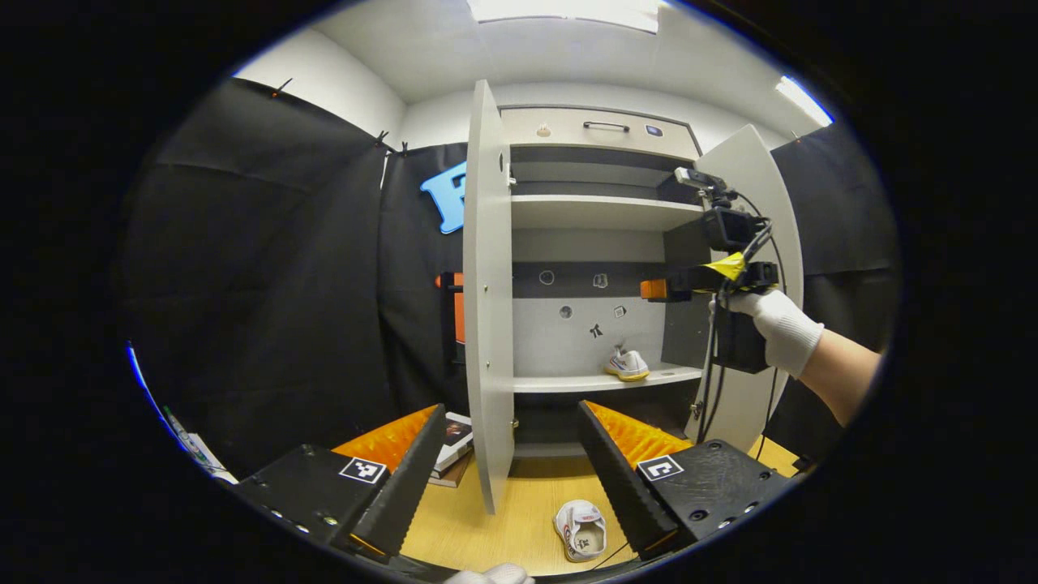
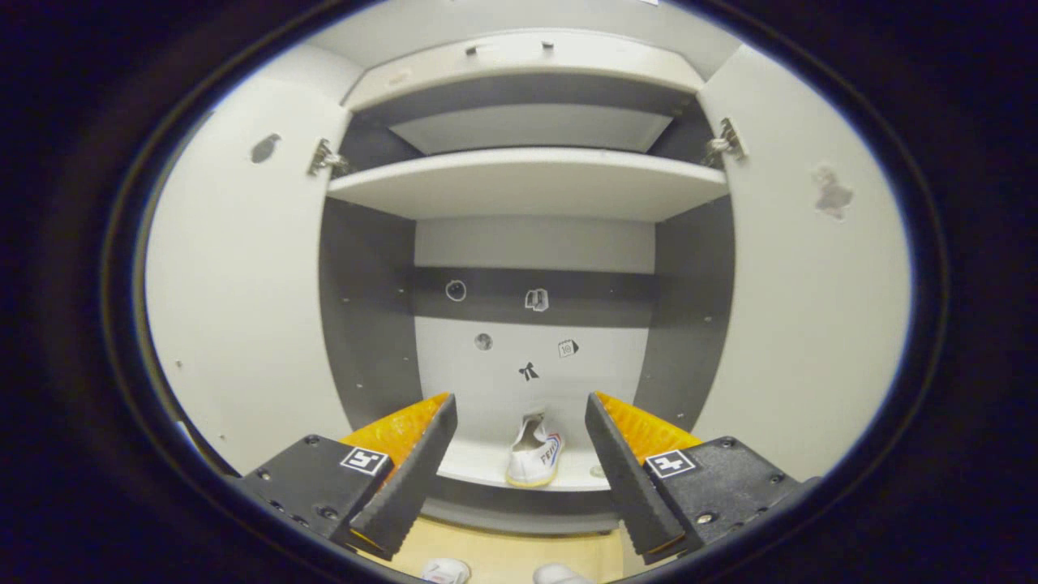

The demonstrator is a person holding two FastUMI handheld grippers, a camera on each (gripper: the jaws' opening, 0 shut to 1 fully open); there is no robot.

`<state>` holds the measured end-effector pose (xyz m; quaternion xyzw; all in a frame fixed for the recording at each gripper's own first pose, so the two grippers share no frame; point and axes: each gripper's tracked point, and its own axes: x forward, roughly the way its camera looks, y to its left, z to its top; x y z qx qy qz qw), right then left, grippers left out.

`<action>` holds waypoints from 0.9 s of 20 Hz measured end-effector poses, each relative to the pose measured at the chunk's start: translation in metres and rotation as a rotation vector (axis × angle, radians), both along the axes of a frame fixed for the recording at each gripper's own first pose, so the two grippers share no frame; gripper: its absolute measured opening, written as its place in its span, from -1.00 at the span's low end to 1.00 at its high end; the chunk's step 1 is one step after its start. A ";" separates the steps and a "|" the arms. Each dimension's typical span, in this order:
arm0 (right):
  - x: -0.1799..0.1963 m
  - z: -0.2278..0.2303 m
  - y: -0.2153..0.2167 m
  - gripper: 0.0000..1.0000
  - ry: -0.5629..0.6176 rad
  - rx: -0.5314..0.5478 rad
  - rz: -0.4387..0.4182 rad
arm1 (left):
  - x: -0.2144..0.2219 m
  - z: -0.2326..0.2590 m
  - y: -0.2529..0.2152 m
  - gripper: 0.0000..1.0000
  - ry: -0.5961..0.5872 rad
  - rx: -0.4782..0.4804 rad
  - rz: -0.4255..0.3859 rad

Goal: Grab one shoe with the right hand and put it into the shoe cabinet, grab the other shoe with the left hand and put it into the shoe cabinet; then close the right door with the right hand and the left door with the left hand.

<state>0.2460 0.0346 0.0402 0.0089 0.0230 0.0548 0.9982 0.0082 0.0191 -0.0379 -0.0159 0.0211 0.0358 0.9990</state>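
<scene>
The shoe cabinet (image 1: 600,212) stands with both doors swung wide. One white shoe (image 1: 627,365) sits on its lower shelf (image 1: 568,383); in the right gripper view this shoe (image 2: 534,454) rests upright-soled on the shelf (image 2: 478,466), beyond the fingertips and untouched. My right gripper (image 2: 521,404) is open and empty, pointing into the cabinet. It also shows in the left gripper view, where the right gripper (image 1: 653,289) is held by a gloved hand (image 1: 778,324) at the cabinet's mouth. The second white shoe (image 1: 582,529) lies on the wooden floor, below my open, empty left gripper (image 1: 512,408).
The left door (image 1: 486,324) stands edge-on just ahead of the left gripper; the right door (image 1: 758,203) is behind the gloved hand. A few books (image 1: 454,442) lie on the floor left of the door. Cables (image 1: 714,381) hang from the right gripper.
</scene>
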 end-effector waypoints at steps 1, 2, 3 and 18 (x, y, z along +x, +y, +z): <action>-0.022 -0.001 -0.006 1.00 -0.025 0.010 -0.008 | 0.001 0.002 -0.004 0.93 -0.010 -0.003 -0.015; -0.044 -0.004 -0.012 1.00 -0.038 0.014 -0.014 | 0.001 0.004 -0.008 0.93 -0.018 -0.004 -0.026; -0.067 -0.007 -0.018 1.00 -0.053 0.016 -0.030 | 0.001 0.005 -0.011 0.92 -0.022 -0.006 -0.039; -0.214 -0.081 -0.077 1.00 -0.005 0.037 -0.122 | 0.020 -0.043 -0.048 1.00 0.039 0.040 -0.158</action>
